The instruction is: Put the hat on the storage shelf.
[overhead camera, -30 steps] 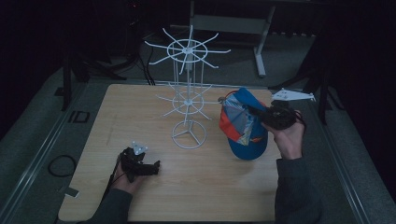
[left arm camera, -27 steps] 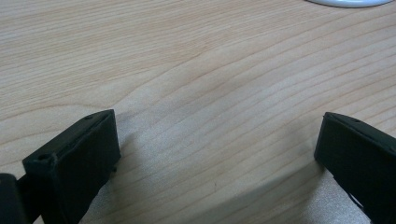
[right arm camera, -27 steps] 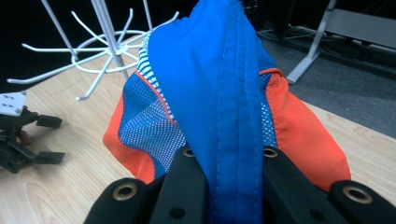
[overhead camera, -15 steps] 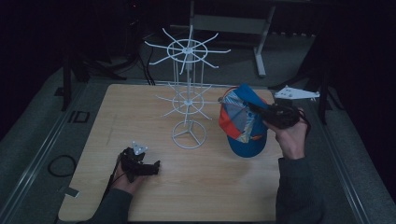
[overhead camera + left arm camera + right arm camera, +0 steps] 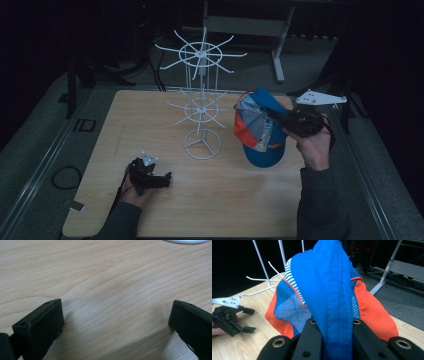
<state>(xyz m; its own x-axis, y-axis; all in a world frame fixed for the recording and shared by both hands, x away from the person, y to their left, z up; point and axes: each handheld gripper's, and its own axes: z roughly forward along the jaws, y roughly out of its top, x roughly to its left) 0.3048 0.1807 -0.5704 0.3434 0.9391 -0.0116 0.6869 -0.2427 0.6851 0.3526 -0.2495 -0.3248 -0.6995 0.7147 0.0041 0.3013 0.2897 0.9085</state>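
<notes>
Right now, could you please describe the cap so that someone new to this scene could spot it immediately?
Start at the light wooden table and find the white wire display stand near its middle. Just right of the stand, the right gripper has its jaws shut on the blue, orange and mesh-panelled fabric cap, holding it up. It is the only soft, colourful thing there.

A blue-and-orange mesh cap (image 5: pixel 260 131) hangs pinched by its brim, just right of the white rack (image 5: pixel 202 100).
</notes>
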